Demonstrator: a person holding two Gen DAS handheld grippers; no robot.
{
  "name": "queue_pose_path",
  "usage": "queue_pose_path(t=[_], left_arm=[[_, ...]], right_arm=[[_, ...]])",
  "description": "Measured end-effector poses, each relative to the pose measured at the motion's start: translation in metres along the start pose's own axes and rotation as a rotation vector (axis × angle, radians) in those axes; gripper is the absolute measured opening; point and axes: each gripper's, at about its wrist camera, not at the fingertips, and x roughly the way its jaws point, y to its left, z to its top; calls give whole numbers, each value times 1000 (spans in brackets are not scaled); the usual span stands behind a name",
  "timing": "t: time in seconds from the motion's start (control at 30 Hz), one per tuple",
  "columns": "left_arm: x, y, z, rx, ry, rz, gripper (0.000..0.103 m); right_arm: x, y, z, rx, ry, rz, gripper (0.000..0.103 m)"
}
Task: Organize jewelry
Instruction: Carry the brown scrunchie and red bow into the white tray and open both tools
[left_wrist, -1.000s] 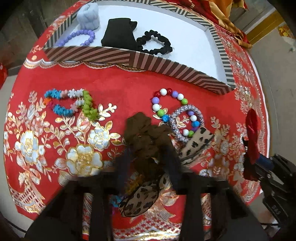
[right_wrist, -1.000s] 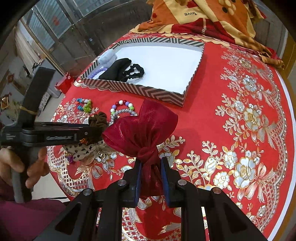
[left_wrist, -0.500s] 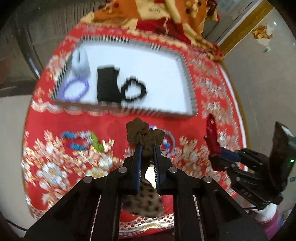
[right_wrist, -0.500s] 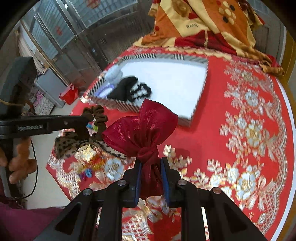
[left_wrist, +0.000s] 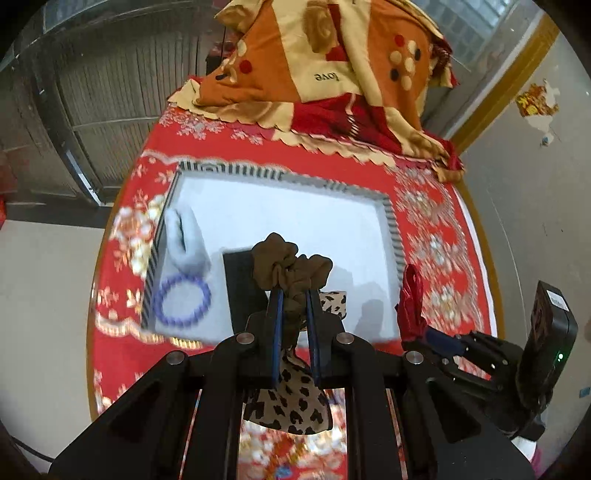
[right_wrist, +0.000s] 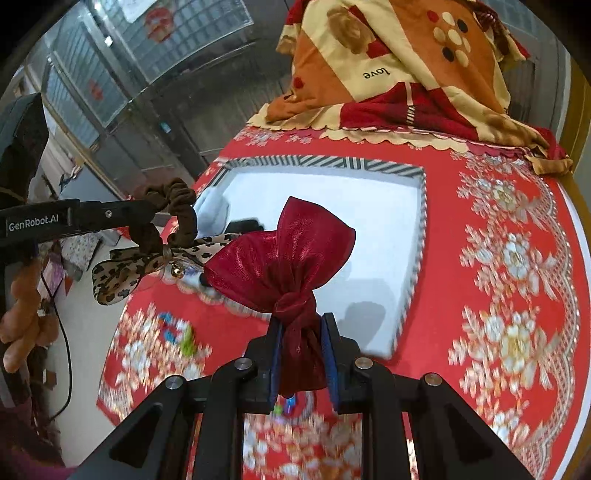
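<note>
My left gripper (left_wrist: 294, 295) is shut on a brown scrunchie (left_wrist: 291, 267) with a leopard-print bow (left_wrist: 288, 404) hanging below it, held in the air above the near edge of the white tray (left_wrist: 391, 225). It also shows in the right wrist view (right_wrist: 173, 206). My right gripper (right_wrist: 301, 325) is shut on a dark red fabric bow (right_wrist: 284, 258), held above the tray's (right_wrist: 417, 258) near side. In the tray lie a purple bead bracelet (left_wrist: 181, 301), a grey-white fabric piece (left_wrist: 184, 236) and a black cloth (left_wrist: 242, 280).
The round table has a red and gold floral cloth (left_wrist: 443, 258). A folded orange and red blanket (left_wrist: 332, 70) lies at the far edge. A colourful bead bracelet (right_wrist: 177, 334) lies on the cloth near the left. A metal gate stands behind.
Both grippers have risen from the cloth and moved forward over the tray. The left one has lifted the brown scrunchie with its leopard bow off the table.
</note>
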Motion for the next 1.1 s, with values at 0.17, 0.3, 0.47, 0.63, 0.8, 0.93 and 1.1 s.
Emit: queue_pose_path(t=[0.17, 0.3, 0.47, 0.63, 0.8, 0.93, 1.1], left_arm=[[29, 7, 32, 4, 23, 16, 11], [54, 12, 51, 6, 50, 32, 11], [81, 22, 69, 0, 80, 37, 11], [106, 40, 85, -25, 100, 61, 11], [127, 63, 93, -67, 125, 86, 11], [133, 73, 93, -86, 135, 96, 12], [132, 81, 90, -114, 151, 86, 26]], right_arm=[[34, -7, 27, 36, 30, -8, 19], [58, -11, 44, 73, 51, -8, 19], [86, -12, 62, 101, 83, -19, 19], [110, -14, 79, 106, 115, -32, 19], [133, -13, 89, 107, 149, -30, 19], [143, -12, 94, 114, 157, -15, 26], [141, -9, 98, 104, 144, 6, 44]])
